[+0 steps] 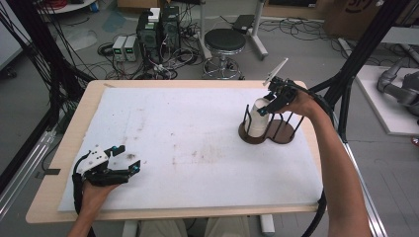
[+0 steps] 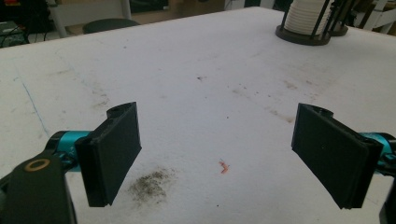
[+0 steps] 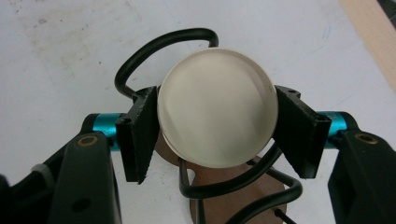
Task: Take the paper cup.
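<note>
Right gripper view, R tongs [image 3: 215,133] clasping cup stack [image 3: 215,119], wire rack [image 3: 196,186] around.

The white-padded worktop [image 1: 197,143] lies bare across its left, middle and near parts, giving tongs open passage there. The one obstacle stands at the far right: a black wire rack [image 1: 267,129] on a brown base, its upright rods ringing a stack of white cups [image 1: 258,118]. The right tongs [image 3: 215,123] come at the stack from above, jaws either side of it inside the wire loops. The left tongs [image 2: 217,156] hang wide over bare surface, well apart from the rack
</note>
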The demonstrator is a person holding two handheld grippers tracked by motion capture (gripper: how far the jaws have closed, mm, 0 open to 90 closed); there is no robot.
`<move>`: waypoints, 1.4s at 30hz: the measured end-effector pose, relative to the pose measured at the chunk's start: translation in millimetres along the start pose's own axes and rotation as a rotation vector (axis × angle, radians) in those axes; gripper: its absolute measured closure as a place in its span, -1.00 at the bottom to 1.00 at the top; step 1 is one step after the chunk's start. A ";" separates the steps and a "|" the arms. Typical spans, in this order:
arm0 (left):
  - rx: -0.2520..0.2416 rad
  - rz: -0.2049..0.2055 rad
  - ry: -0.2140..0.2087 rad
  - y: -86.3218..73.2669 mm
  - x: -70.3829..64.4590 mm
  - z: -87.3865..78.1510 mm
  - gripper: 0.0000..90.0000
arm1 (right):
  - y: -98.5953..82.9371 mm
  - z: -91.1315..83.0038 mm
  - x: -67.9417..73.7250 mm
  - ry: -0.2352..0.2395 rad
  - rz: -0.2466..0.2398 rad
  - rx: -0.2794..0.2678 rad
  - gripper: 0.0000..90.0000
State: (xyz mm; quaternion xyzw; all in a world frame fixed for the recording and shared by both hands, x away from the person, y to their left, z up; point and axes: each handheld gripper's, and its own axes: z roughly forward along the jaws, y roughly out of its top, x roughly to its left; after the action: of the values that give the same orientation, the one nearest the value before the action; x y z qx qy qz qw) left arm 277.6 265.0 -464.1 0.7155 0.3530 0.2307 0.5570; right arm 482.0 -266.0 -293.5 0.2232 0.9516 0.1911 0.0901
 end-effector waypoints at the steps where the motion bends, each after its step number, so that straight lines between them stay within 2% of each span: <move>1: 0.000 0.000 0.000 0.0 0.0 0.0 -0.66 | -0.1 -2.0 -0.6 -0.001 -0.005 -0.013 -0.19; 8: 0.000 0.000 0.001 0.0 -0.4 0.1 -0.66 | 4.3 -23.4 -0.4 -0.015 0.009 -0.052 -0.18; 11: -0.001 0.001 0.002 -0.1 -0.4 0.1 -0.66 | 8.9 -35.4 0.0 -0.021 0.007 -0.069 -0.18; 12: -0.001 0.001 0.002 -0.1 -0.4 0.1 -0.66 | 12.7 -45.0 0.6 -0.032 0.002 -0.076 -0.18; 14: 0.000 0.001 0.002 -0.1 -0.4 0.1 -0.65 | 13.5 -47.1 0.8 -0.034 0.003 -0.078 -0.18; 21: 0.001 0.003 0.002 0.0 -0.4 0.1 -0.66 | 20.5 -73.8 1.6 -0.063 -0.002 -0.108 -0.18; 31: 0.002 0.008 0.003 0.0 -0.7 0.0 -0.65 | 19.5 -81.1 5.5 -0.068 -0.006 -0.134 -0.18; 37: 0.004 0.007 0.002 0.1 -0.5 0.4 -0.65 | 11.6 -89.9 20.8 -0.050 -0.025 -0.228 -0.18; 39: 0.003 0.007 0.001 0.1 -0.4 0.1 -0.65 | 5.4 -93.3 27.7 -0.049 -0.018 -0.283 -0.18; 42: 0.004 0.006 0.001 0.1 -0.5 0.3 -0.65 | -5.6 -96.1 40.5 -0.023 -0.013 -0.374 -0.18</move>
State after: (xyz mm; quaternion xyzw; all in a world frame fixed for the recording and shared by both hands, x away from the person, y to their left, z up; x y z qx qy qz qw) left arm 277.5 264.4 -464.0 0.7176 0.3516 0.2321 0.5545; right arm 419.4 -283.1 -211.7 0.1987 0.8999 0.3613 0.1422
